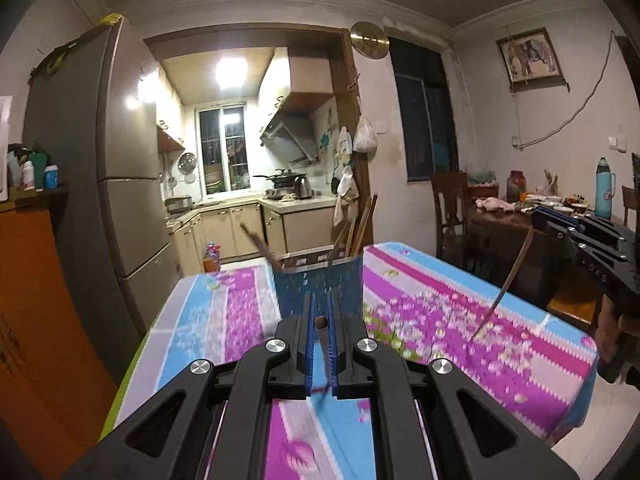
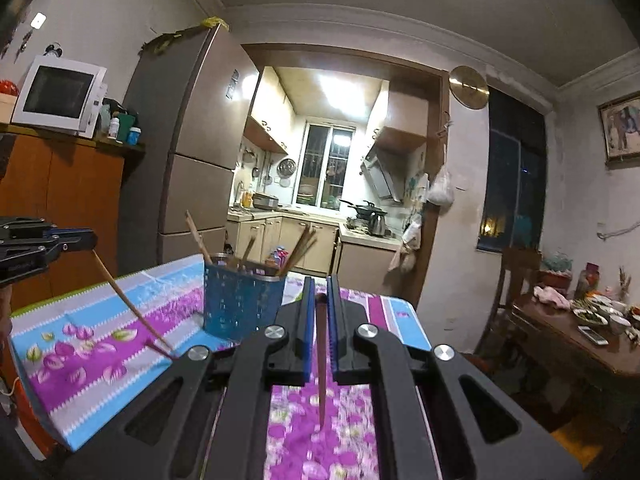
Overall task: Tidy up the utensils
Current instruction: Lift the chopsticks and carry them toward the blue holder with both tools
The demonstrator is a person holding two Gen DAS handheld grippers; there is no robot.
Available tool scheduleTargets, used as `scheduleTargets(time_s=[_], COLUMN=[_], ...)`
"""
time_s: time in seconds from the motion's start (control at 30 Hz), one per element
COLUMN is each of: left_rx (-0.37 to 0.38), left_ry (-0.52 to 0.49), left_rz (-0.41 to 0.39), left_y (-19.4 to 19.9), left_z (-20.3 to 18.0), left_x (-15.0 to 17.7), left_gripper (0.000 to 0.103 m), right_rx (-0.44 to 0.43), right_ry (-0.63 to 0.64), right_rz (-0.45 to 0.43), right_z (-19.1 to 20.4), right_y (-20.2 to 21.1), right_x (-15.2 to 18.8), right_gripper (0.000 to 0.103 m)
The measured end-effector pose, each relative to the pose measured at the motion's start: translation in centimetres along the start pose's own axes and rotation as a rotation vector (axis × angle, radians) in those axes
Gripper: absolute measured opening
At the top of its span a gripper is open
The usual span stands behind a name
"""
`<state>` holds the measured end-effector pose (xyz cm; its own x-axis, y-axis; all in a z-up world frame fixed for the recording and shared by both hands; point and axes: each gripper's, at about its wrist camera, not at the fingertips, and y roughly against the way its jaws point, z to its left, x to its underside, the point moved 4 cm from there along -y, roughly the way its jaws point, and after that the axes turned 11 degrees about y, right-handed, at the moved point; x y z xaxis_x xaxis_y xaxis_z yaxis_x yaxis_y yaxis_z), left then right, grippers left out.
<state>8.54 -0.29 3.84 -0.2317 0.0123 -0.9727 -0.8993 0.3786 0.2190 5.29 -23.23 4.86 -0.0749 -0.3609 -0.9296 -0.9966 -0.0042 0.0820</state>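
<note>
A blue perforated utensil holder (image 1: 320, 282) stands on the floral tablecloth with several wooden chopsticks in it; it also shows in the right wrist view (image 2: 240, 304). My left gripper (image 1: 321, 316) is shut on a wooden chopstick (image 1: 321, 322) that hangs down, just in front of the holder. From the right wrist view this gripper (image 2: 86, 240) is at the left, its chopstick (image 2: 128, 304) slanting to the cloth. My right gripper (image 2: 320, 300) is shut on another chopstick (image 2: 321, 360), right of the holder. It shows in the left wrist view (image 1: 538, 216) with its chopstick (image 1: 504, 284).
The table (image 1: 480, 320) carries a pink, blue and purple floral cloth. A fridge (image 1: 120, 160) and an orange cabinet (image 1: 32, 300) stand at the left. A dining table (image 2: 580, 332) with dishes and a chair (image 1: 450, 208) are at the right. The kitchen lies beyond.
</note>
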Motion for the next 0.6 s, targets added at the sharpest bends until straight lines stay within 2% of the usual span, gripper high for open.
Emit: scheduleTargets(time_s=[0.17,0.43,0.6], left_rx=[0.033,0.086,0.109], left_ry=[-0.001,0.011,0.031], left_rz=[-0.026,-0.027,-0.045], left_y=[-0.9,-2.4,-4.4], left_z=[-0.1,-0.3,-0.1], left_x=[-3.5,-6.5,-10.5], left_gripper=[0.007,0.007,0.007], right_rx=[-0.062,-0.156,-0.211], right_ry=[-0.031,-0.065,-0.097], right_rz=[-0.014,-0.023,-0.085], right_z=[-1.1,-1.0,-1.6], right_y=[-1.7,-3.5,-4.2], right_x=[-2.7,-5.7,-10.0], right_gripper=[0.005,0.005,0.005])
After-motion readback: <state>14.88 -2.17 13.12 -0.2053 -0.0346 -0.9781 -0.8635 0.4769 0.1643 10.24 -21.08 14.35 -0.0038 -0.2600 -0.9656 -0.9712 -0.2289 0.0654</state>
